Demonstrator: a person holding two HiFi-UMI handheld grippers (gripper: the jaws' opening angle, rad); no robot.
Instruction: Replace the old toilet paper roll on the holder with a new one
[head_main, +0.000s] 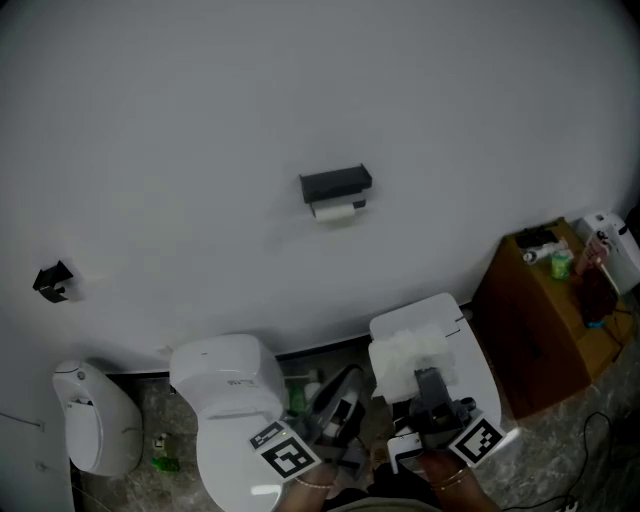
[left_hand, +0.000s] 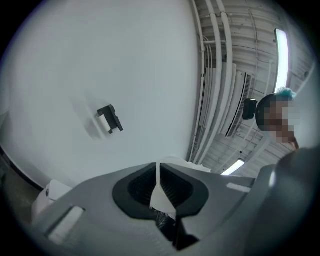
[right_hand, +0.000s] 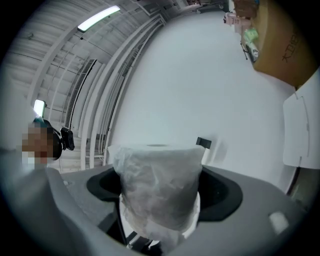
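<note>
Slippage of slick-wrapped new roll (right_hand: 157, 165) from right gripper (right_hand: 159, 187) clamping it, left gripper (left_hand: 159, 176) pinching white scrap (left_hand: 161, 201), holder (head_main: 335, 184) away at twelve o'clock.

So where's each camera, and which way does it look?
Head view: on the person's head, looking down at the holder; left gripper and right gripper show.
Left gripper view: rides the left gripper, faces the wall; its jaws pinch a white scrap.
Right gripper view: rides the right gripper, faces the wall; its jaws grip a wrapped roll.
All three see the holder.
</note>
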